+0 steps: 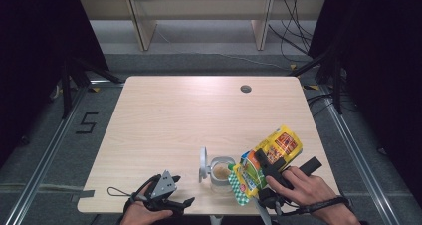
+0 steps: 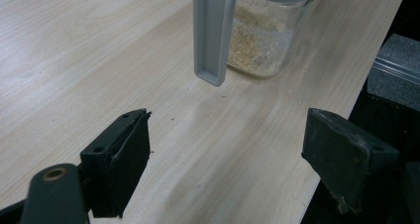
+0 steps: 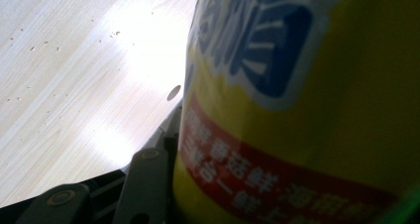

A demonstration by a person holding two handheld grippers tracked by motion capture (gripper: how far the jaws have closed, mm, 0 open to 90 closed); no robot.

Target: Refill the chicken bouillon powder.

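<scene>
Main risk: my right gripper (image 1: 266, 166) has the yellow snack bag (image 1: 265, 161) tilted with its low end over the glass jar (image 1: 220, 174) at the near edge of the table (image 1: 164, 115), right of centre. If I tip further or faster, the contents could dump past the jar mouth onto the wood; the opening looks narrow next to the bag. The bag is soft, so a clamp across its middle could let it fold or slide. The jar sits close to the near edge, and nothing is bracing it: a nudge from the bag could shift it or push it off. The jar is part full of a pale granular fill, with its grey lid (image 1: 203, 164) hinged open on the left side. Right jaws are clamped on the bag; in the right gripper view the yellow print presses against one jaw. Left gripper (image 2: 225, 157) is idle, jaws spread wide, nothing between them, low over the table, near left of the jar, aimed at the lid, not touching it.
</scene>
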